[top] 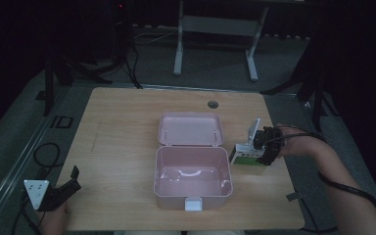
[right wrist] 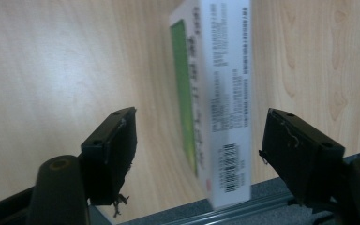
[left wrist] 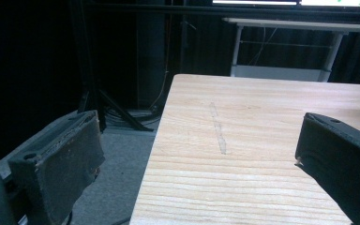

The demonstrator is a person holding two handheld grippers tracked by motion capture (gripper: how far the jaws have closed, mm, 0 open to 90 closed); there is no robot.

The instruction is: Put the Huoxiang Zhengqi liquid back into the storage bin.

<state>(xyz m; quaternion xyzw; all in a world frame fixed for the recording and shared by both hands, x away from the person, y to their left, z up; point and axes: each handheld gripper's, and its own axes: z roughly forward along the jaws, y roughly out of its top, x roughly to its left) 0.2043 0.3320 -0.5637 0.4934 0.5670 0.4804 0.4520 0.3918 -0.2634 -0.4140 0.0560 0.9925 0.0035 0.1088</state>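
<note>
Dark room, wooden surface (top: 122,127): right of centre, the right hand-held gripper (top: 264,147) straddles a white-green carton (right wrist: 215,93) — jaws part-open, not yet gripping. Next — close, then lift toward the pink box (top: 193,196).

White-and-green carton (right wrist: 220,108) between apparently untouching jaws.
</note>
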